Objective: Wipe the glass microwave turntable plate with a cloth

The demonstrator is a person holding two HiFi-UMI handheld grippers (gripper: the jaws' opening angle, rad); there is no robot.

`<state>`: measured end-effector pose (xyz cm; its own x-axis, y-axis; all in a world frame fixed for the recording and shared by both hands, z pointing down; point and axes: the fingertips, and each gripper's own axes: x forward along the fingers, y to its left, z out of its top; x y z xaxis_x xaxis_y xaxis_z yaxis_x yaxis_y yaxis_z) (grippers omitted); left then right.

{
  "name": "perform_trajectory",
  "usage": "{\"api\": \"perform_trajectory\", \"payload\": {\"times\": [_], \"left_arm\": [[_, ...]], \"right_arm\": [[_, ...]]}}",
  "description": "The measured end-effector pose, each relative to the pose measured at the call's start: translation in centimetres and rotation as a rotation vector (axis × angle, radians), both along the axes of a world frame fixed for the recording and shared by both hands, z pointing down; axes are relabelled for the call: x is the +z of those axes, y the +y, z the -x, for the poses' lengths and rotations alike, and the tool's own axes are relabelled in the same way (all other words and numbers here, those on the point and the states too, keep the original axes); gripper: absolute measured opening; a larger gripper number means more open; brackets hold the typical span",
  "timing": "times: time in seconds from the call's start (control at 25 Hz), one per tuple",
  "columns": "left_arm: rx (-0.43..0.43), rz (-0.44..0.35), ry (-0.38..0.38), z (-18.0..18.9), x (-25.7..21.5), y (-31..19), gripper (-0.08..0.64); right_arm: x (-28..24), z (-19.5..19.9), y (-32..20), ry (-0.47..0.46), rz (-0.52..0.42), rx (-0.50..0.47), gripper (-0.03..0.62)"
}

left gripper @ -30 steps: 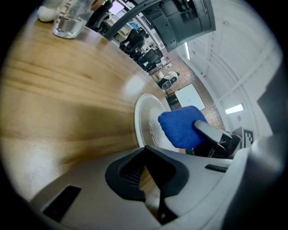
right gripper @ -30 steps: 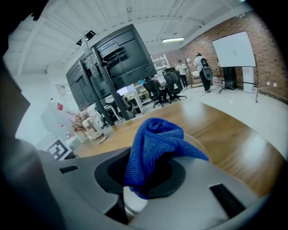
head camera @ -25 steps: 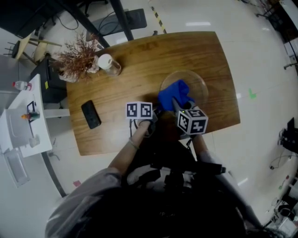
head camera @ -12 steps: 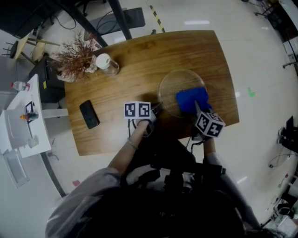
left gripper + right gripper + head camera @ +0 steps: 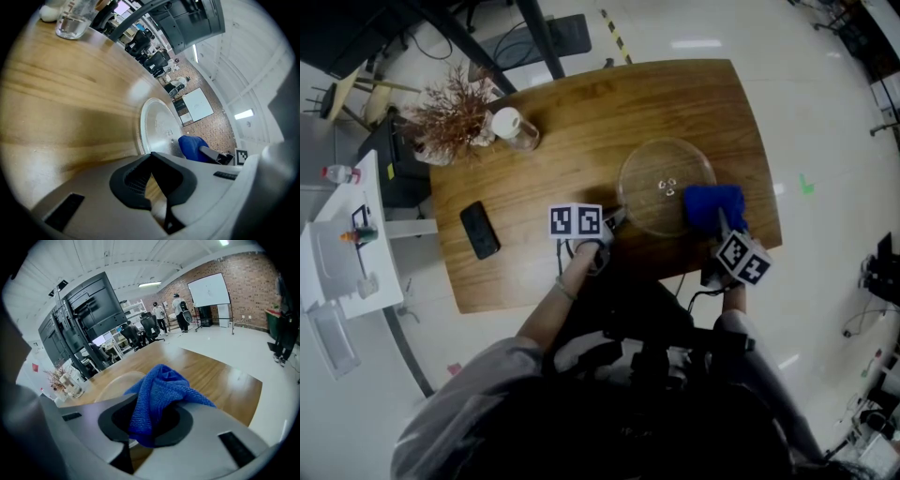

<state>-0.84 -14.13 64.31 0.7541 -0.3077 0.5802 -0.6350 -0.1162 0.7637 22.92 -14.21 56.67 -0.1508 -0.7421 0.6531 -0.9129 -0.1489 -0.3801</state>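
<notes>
While the right gripper (image 5: pixel 720 223) stays clenched on the bunched blue microfibre cloth (image 5: pixel 711 204), that cloth has swept from the middle of the round clear glass turntable plate (image 5: pixel 656 183) to its right rim, probably ending one stroke. The left gripper (image 5: pixel 615 219), jaws together and empty, waits at the plate's left rim.
</notes>
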Motion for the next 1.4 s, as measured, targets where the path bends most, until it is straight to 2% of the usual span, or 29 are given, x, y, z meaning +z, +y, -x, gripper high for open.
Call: {"api": "perform_trajectory", "payload": {"times": [0.12, 0.32, 0.4, 0.52, 0.64, 1.04, 1.2, 1.4], "left_arm": [[0.0, -0.002, -0.003, 0.0, 0.0, 0.0, -0.006], [-0.004, -0.002, -0.003, 0.0, 0.1, -0.1, -0.006], [-0.006, 0.002, -0.003, 0.0, 0.1, 0.0, -0.006], [-0.007, 0.001, -0.002, 0.0, 0.1, -0.1, -0.006], [-0.003, -0.003, -0.002, 0.0, 0.1, -0.1, -0.006], [-0.001, -0.009, -0.009, 0.1, 0.2, -0.2, -0.006], [0.0, -0.024, -0.028, 0.3, 0.1, -0.2, -0.006], [0.001, -0.093, -0.041, 0.2, -0.3, -0.2, -0.006]], "right_arm": [[-1.9, 3.7, -0.3, -0.059, -0.054, -0.075, 0.081], [-2.6, 13.1, 1.0, -0.159, -0.062, -0.324, 0.081], [-1.5, 15.5, 2.2, -0.156, -0.024, -0.403, 0.081], [0.5, 15.9, 3.5, -0.082, 0.026, -0.457, 0.081], [1.7, 13.8, 4.0, -0.045, 0.06, -0.435, 0.08], [2.4, 5.0, 5.4, -0.023, 0.078, -0.182, 0.081], [1.9, 4.6, 5.8, -0.011, 0.058, -0.175, 0.081], [-0.3, 6.1, 6.3, -0.027, -0.003, -0.208, 0.081]]}}
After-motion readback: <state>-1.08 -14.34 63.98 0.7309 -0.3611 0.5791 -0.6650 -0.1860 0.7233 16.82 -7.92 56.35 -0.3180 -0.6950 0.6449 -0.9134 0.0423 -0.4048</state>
